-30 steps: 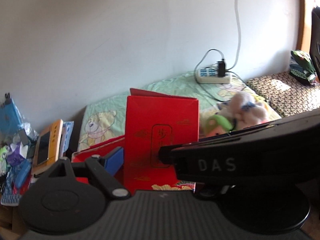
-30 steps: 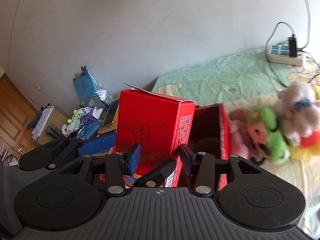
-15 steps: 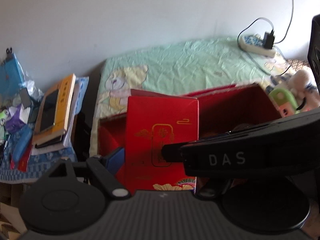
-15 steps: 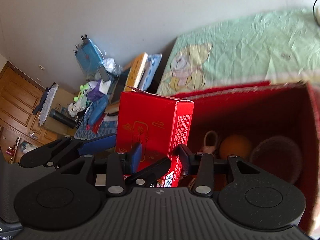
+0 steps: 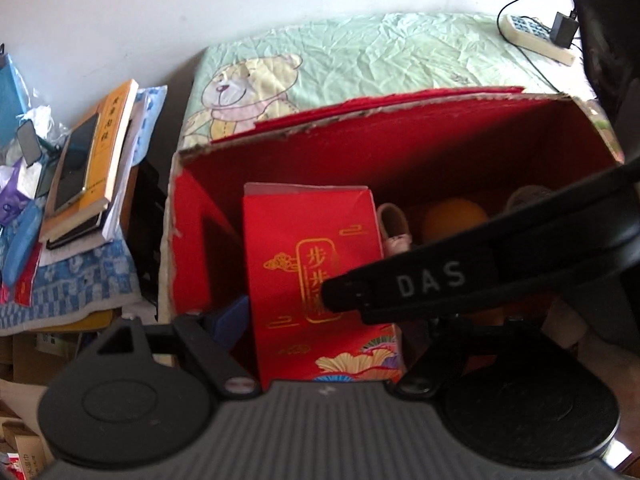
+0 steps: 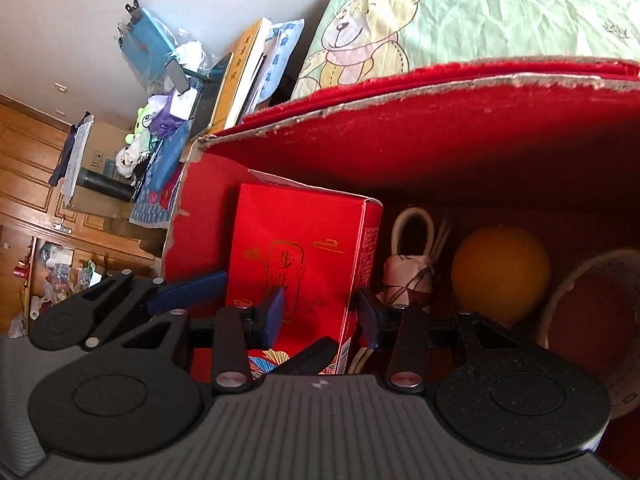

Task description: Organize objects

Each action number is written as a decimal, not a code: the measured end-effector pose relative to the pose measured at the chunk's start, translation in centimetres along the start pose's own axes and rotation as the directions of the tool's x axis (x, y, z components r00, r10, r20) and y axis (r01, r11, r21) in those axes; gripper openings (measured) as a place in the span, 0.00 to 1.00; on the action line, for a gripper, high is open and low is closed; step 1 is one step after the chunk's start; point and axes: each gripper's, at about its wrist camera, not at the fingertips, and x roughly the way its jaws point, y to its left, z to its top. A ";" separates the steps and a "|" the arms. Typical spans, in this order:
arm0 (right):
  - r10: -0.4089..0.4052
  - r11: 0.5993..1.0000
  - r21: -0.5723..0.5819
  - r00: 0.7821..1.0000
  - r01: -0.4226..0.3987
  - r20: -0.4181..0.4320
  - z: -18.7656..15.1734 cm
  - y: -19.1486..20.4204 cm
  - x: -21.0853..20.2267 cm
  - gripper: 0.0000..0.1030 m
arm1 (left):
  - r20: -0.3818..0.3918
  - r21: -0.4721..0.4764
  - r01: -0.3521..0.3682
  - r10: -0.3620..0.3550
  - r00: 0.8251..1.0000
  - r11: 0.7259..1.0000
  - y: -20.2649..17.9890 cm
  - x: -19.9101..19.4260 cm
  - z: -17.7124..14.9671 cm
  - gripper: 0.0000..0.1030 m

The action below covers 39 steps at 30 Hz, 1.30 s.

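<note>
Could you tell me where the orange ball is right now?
In the right wrist view, the orange ball sits inside the big red box, between a pink bundle and a round container.

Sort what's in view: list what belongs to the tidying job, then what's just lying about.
In the job:
red gift carton, between both grippers
left gripper
right gripper, closing
big red storage box
orange ball inside it

Lying about:
book stack
power strip
bear bedsheet

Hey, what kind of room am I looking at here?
Most likely a lived-in bedroom. A bed with a teddy-bear sheet stands against the wall, a cluttered bedside stack of books beside it, and wooden cabinet doors show farther off.
</note>
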 end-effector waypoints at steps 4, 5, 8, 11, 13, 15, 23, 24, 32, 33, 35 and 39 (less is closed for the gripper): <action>-0.053 0.999 0.004 0.999 0.053 -0.008 -0.3 0.0 0.2 0.40 | 0.012 0.014 -0.017 0.017 1.000 1.000 -0.2 -0.2 -0.1 0.80; -0.051 0.999 0.006 0.999 0.051 -0.005 -0.4 -0.1 0.1 0.40 | 0.015 0.013 -0.014 0.014 1.000 1.000 -0.2 -0.2 -0.1 0.81; -0.053 0.998 0.032 0.998 0.052 0.016 -0.4 -0.7 -0.1 0.40 | 0.019 0.007 -0.008 0.008 1.000 1.000 -0.2 -0.3 -0.2 0.83; -0.041 0.996 0.076 0.999 0.039 0.025 -0.5 -1.5 -0.3 0.38 | 0.021 0.006 -0.010 0.010 1.000 1.000 -0.4 -0.1 -0.2 0.84; -0.047 0.995 0.087 0.998 0.045 0.031 -0.5 -1.7 -0.4 0.36 | 0.022 0.010 -0.022 0.022 1.000 1.000 -0.7 0.0 -0.2 0.84; -0.054 0.995 0.082 0.998 0.051 0.037 -0.6 -1.6 -0.6 0.36 | 0.024 0.007 -0.027 0.027 0.999 1.000 -0.9 0.1 -0.2 0.84; -0.107 0.993 0.051 0.992 0.104 0.062 -0.6 -0.8 -0.5 0.36 | 0.025 0.007 -0.054 0.054 0.998 0.999 -1.4 0.9 0.1 0.85; -0.114 0.993 0.050 0.991 0.111 0.066 -0.6 -0.8 -0.5 0.36 | 0.023 0.008 -0.053 0.053 0.998 0.999 -1.4 0.9 0.1 0.85; -0.160 0.987 0.051 0.982 0.155 0.102 -0.7 -0.7 -0.6 0.35 | 0.031 -0.006 -0.064 0.064 0.997 0.998 -1.4 0.9 0.1 0.85; -0.166 0.986 0.050 0.980 0.162 0.110 -0.7 -0.6 -0.7 0.35 | 0.031 -0.007 -0.066 0.066 0.997 0.998 -1.4 0.9 0.0 0.85; -0.184 0.982 0.053 0.975 0.179 0.123 -0.7 -0.6 -0.8 0.36 | 0.032 -0.008 -0.072 0.072 0.997 0.997 -1.5 0.8 0.0 0.85; -0.207 0.978 0.058 0.970 0.201 0.130 -0.7 -0.6 -0.8 0.36 | 0.034 -0.009 -0.086 0.086 0.996 0.996 -1.7 0.8 -0.2 0.85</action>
